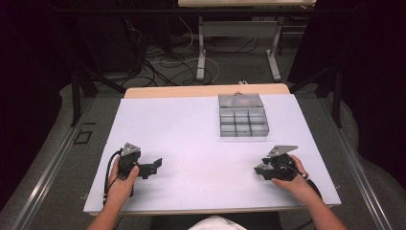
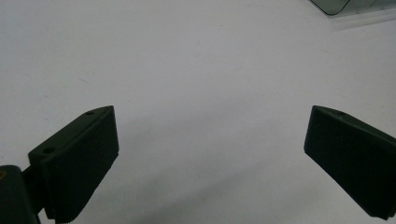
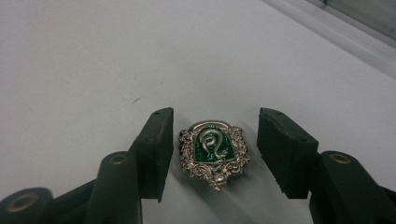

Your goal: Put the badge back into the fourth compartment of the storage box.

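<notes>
Right now the right gripper [image 3: 215, 140] is bracketing a green-and-silver crest badge [image 3: 214, 153] lying flat at lower centre of its view — pads not touching it; the left gripper [image 2: 210, 154] is gaping wide over bare white table [image 2: 196, 60].

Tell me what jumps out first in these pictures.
A small silver badge with a green snake crest lies flat on the white table, between the jaws of the right gripper, which stand a little off it on both sides. Farther back sits a clear compartment box near the table's far edge. The left gripper rests at the near left, jaws wide apart over bare table.
</notes>
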`<state>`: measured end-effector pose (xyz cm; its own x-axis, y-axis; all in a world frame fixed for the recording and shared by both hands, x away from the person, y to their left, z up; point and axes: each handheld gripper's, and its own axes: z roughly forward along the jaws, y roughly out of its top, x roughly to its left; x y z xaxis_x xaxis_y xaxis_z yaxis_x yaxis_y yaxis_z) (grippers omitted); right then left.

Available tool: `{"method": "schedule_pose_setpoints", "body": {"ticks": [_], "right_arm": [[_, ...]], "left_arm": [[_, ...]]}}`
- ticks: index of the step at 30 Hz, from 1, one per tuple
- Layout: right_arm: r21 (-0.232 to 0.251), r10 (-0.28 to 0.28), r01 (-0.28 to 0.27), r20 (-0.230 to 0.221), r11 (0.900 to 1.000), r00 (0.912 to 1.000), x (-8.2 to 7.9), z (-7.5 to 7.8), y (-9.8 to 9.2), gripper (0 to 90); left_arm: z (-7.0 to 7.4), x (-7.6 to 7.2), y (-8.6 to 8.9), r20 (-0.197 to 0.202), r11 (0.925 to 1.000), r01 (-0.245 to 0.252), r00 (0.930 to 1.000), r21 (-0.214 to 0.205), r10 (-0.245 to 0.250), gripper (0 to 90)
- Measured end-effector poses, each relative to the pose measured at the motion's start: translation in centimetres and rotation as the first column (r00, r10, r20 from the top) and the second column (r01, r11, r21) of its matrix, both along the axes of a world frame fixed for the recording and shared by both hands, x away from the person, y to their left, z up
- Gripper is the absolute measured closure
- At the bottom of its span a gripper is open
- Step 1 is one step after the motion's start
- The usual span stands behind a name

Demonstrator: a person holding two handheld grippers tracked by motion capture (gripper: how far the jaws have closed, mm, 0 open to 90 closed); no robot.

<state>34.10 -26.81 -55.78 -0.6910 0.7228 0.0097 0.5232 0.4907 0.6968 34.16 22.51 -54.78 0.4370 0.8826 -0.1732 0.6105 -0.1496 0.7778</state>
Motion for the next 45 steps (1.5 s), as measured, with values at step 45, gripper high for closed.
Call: {"method": "schedule_pose_setpoints", "body": {"ticks": [45], "right_arm": [[0.064,-0.116,0.115,-0.001,0.9912,0.9933,-0.10,0.79,-0.29,58.2]], "left_arm": [[-0.01,0.02,0.12,-0.016,1.0000,0.008,0.9998,0.004,-0.008,3.2]]}}
